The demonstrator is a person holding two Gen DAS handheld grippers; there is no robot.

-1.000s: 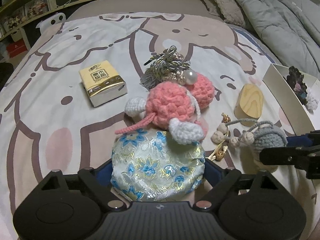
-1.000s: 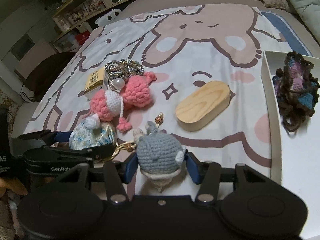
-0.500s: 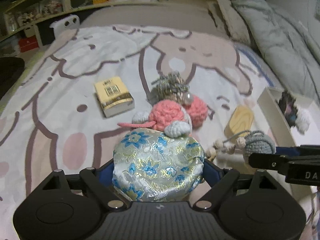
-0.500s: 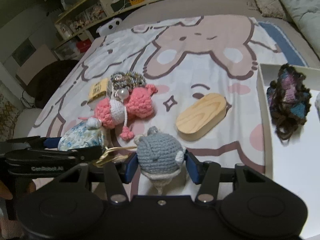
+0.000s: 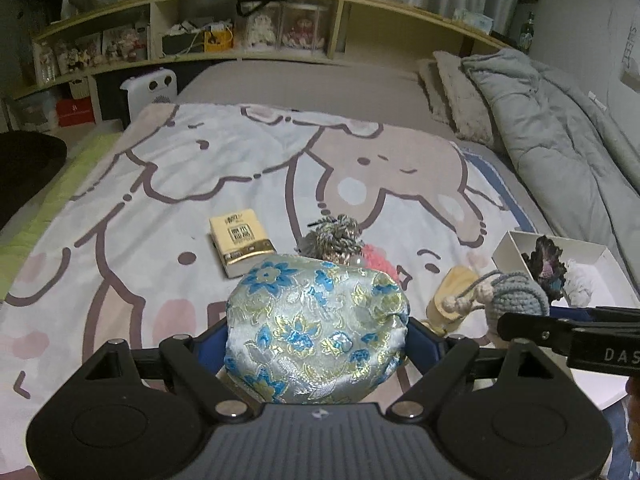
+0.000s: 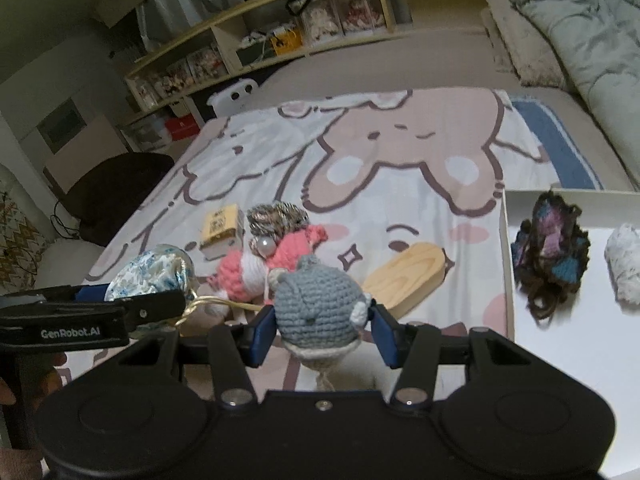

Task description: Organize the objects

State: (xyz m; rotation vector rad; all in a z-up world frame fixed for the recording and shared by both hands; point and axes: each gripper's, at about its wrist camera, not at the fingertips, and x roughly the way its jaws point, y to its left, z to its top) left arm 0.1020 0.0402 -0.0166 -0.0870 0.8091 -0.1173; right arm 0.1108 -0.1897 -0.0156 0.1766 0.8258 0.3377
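My left gripper (image 5: 316, 336) is shut on a blue-and-gold floral brocade pouch (image 5: 316, 324) and holds it above the bed; the pouch also shows in the right wrist view (image 6: 150, 280). My right gripper (image 6: 324, 328) is shut on a grey crochet toy (image 6: 318, 306) with a beaded cord, also seen in the left wrist view (image 5: 520, 294). A pink-and-white crochet toy (image 6: 256, 268) lies on the blanket with a grey yarn tassel (image 6: 276, 218) behind it. A white box (image 6: 568, 344) at the right holds a dark multicolour crochet piece (image 6: 552, 248) and a white fuzzy piece (image 6: 626, 264).
A yellow tissue pack (image 5: 242, 242) and an oval wooden block (image 6: 406, 280) lie on the cartoon blanket (image 5: 200, 168). A grey duvet and pillows (image 5: 560, 128) run along the right. Shelves (image 5: 240, 40) stand behind the bed.
Both grippers have lifted with their loads and tilted up, so the shelves and far wall come into view. The pouch has risen off the pink toy's side.
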